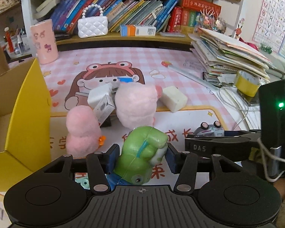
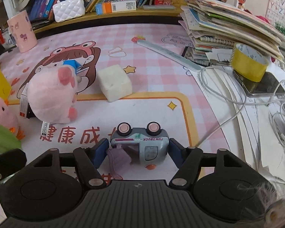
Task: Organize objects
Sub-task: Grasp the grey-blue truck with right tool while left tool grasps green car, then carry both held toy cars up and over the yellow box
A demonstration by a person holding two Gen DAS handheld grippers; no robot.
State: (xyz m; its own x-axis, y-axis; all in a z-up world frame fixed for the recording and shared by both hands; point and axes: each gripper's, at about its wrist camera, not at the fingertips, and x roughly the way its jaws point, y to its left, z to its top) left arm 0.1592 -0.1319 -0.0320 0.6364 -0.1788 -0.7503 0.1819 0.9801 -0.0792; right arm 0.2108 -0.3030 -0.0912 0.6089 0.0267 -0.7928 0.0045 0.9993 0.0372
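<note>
Pink checked desk mat point(image 1: 161, 57) fills the left wrist view, where the left gripper point(image 1: 141, 156) is clamped on a green squishy toy point(image 1: 142, 152); judged best carried level to the yellow box point(image 1: 26, 114) just left, clearing the pink duck point(image 1: 82, 131). Right wrist view: the right gripper point(image 2: 136, 152) brackets an overturned toy truck point(image 2: 140, 144) on the mat, pads apparently touching, so firm closure should be confirmed before lifting.

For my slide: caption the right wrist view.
Right gripper straddles an upturned toy truck on the pink desk mat.
</note>
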